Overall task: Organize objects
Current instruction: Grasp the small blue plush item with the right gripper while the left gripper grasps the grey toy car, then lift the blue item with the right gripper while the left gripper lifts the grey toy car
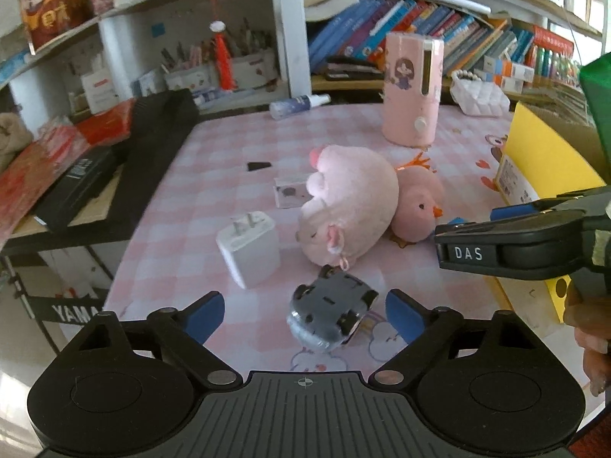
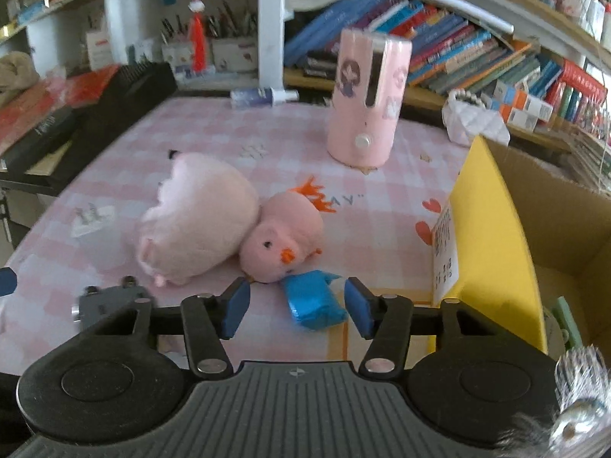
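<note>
On the pink checked tabletop [image 1: 214, 160] a grey toy car [image 1: 329, 311] lies upside down between the open fingers of my left gripper [image 1: 303, 316], untouched. My right gripper [image 2: 296, 307] is open around a blue wrapped packet [image 2: 315, 299] on the table. Behind lie a large pink plush pig [image 1: 349, 213] [image 2: 198, 221] and a small pink plush chick [image 1: 418, 202] [image 2: 284, 240], side by side. A white plug charger [image 1: 250, 246] and a small clear box [image 1: 290, 192] lie left of the pig. My right gripper shows sideways in the left wrist view [image 1: 466, 236].
A yellow-sided cardboard box [image 2: 492, 229] [image 1: 542, 160] stands open at the right. A tall pink cylinder holder [image 1: 412, 91] [image 2: 366, 103] stands at the back, with a spray bottle [image 1: 299, 105] and a white quilted pouch [image 1: 479, 95]. Bookshelves rise behind; black cases [image 1: 152, 133] lie at the left.
</note>
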The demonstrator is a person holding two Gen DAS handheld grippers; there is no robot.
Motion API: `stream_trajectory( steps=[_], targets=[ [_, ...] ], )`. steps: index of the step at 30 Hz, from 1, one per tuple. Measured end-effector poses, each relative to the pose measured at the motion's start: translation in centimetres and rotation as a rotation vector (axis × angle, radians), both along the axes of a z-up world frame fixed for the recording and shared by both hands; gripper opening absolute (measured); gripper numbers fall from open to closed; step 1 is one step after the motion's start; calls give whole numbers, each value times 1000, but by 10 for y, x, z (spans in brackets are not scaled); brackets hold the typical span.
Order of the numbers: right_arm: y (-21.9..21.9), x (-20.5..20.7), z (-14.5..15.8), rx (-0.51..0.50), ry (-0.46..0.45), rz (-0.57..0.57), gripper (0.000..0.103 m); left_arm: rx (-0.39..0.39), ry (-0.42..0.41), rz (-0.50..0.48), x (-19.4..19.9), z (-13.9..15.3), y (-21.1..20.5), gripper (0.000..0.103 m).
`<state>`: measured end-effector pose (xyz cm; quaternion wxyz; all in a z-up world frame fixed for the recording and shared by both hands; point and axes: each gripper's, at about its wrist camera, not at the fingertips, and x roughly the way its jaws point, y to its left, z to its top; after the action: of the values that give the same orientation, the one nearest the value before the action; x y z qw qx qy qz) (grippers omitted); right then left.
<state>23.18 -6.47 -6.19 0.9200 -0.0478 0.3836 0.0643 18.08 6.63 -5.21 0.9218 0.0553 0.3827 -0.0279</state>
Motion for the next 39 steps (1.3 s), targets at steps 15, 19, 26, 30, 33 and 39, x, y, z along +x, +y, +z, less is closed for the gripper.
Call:
stream_trajectory(
  steps=[15, 19, 26, 30, 33, 39],
  targets=[
    [-10, 36, -27, 37, 138, 5, 45, -6, 131, -39, 39, -31, -11, 73],
    [-8, 37, -26, 39, 124, 31, 33, -44, 151, -44, 42, -34, -8, 57],
    [-11, 32, -18, 80, 112, 51, 31, -64, 106, -21, 37, -18, -3, 56],
    [-10, 24, -10, 105, 96, 65, 31, -94, 76, -15, 29, -7, -2, 56],
    [-8, 17, -4, 116, 76, 77, 31, -112, 41, -11, 18, 4, 1, 56],
    [-6, -5, 15, 133, 24, 114, 31, -151, -23, 9, -5, 25, 10, 55]
  ],
)
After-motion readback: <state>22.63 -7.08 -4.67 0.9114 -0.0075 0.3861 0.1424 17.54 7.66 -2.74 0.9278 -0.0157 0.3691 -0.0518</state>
